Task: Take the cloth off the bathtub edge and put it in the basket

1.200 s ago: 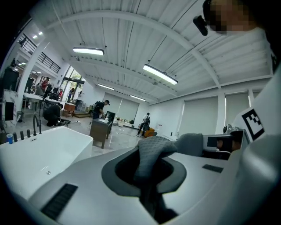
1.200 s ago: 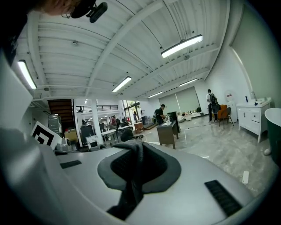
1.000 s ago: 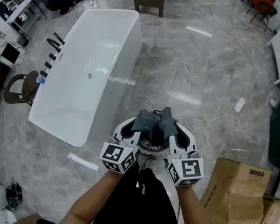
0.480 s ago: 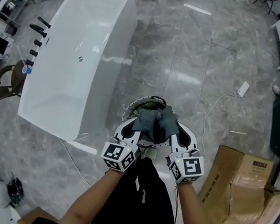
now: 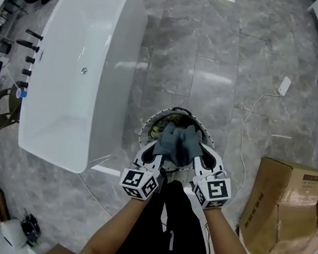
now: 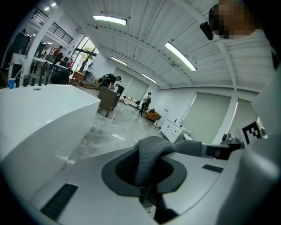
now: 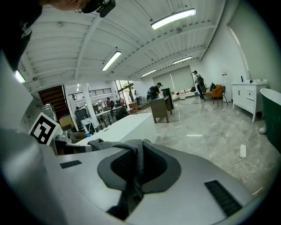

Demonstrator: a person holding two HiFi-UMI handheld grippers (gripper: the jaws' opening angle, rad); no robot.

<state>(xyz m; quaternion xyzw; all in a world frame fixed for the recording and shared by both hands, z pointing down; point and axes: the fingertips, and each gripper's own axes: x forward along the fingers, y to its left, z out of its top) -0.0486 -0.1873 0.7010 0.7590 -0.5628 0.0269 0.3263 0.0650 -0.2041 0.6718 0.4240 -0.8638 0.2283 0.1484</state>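
Grey knitted cloth point(image 5: 179, 144) hangs bunched between the left gripper point(image 5: 161, 149) and the right gripper point(image 5: 198, 153). Each gripper has its jaws clamped on a fold of it, directly over the round white basket point(image 5: 147, 125). Cloth and grippers cover most of the basket: only its far rim shows, and what lies inside is hard to make out. Near it stands the white oblong bathtub point(image 5: 128, 35) on a glossy grey marble floor point(image 5: 218, 55). The frame's right edge cuts off a brown cardboard box point(image 5: 282, 197).

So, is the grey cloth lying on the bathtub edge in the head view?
No, the cloth is bunched between the left gripper and the right gripper, over the round basket, apart from the white bathtub.
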